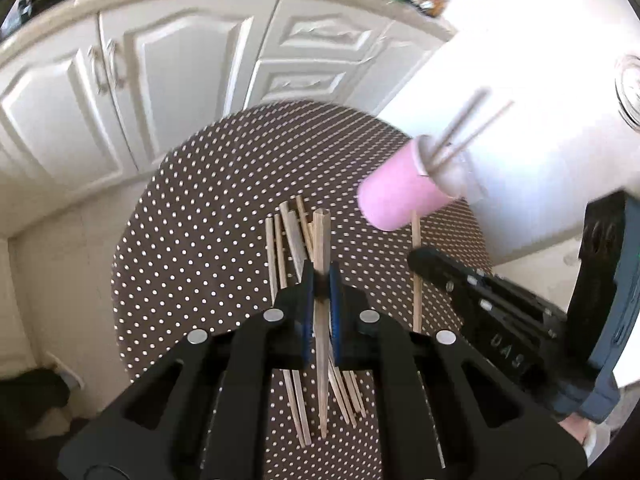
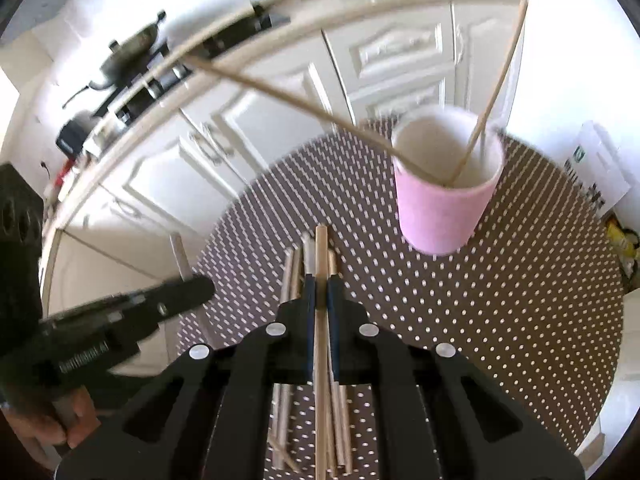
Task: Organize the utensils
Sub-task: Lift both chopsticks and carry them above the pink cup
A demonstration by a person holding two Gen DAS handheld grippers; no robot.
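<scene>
A pink cup (image 1: 400,188) holding two chopsticks stands on the dotted round table (image 1: 192,240); it also shows in the right wrist view (image 2: 444,208). My left gripper (image 1: 321,284) is shut on a wooden chopstick (image 1: 321,240), held above a pile of loose chopsticks (image 1: 284,248). My right gripper (image 2: 321,288) is shut on another chopstick (image 2: 321,248) above the same pile (image 2: 296,268). The right gripper also shows in the left wrist view (image 1: 424,260), over a chopstick (image 1: 416,304). The left gripper shows at the left of the right wrist view (image 2: 192,286).
White kitchen cabinets (image 1: 168,80) stand behind the table. A stove with a pan (image 2: 128,52) sits on the counter at the far left. A paper package (image 2: 600,168) lies beside the table at the right.
</scene>
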